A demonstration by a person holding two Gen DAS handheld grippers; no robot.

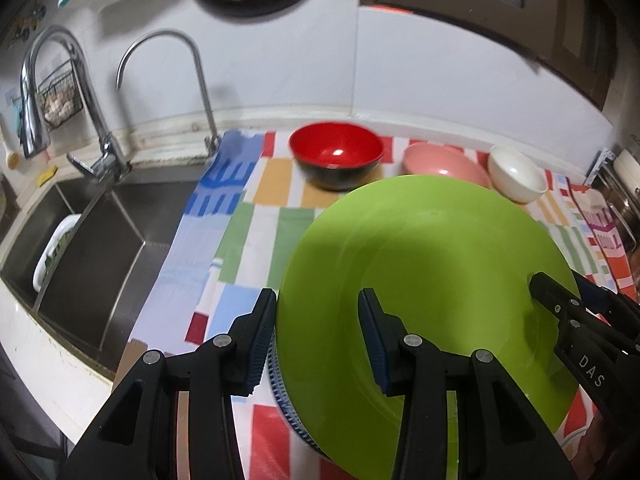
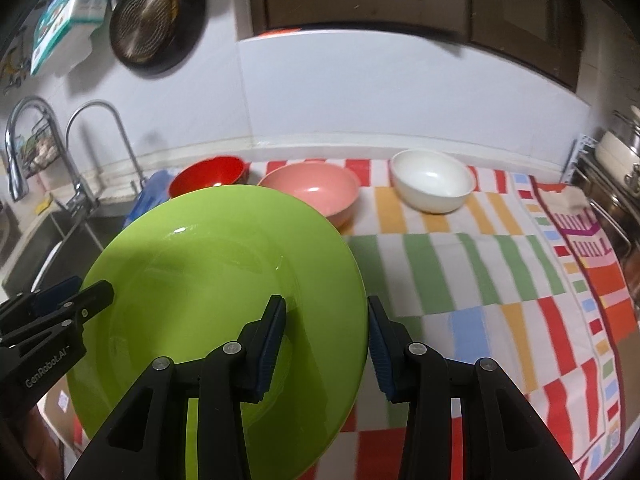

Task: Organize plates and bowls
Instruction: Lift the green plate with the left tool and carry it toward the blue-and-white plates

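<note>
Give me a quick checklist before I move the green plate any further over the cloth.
1. Left claw on the plate's left rim: ok, one finger over the green plate, one outside its edge.
2. Right claw on the right rim: ok, fingers either side of the edge.
3. What lies under the plate: cannot tell; a blue-patterned rim shows beneath its left edge, perhaps another dish.
4. Striped cloth to the right of the plate: ok, bare.
5. Clear of the bowls at the back: cannot tell; the plate hides part of the pink bowl. The red bowl and white bowl show no contact.
6. Sink on the left: ok, plate is over the cloth.
</note>
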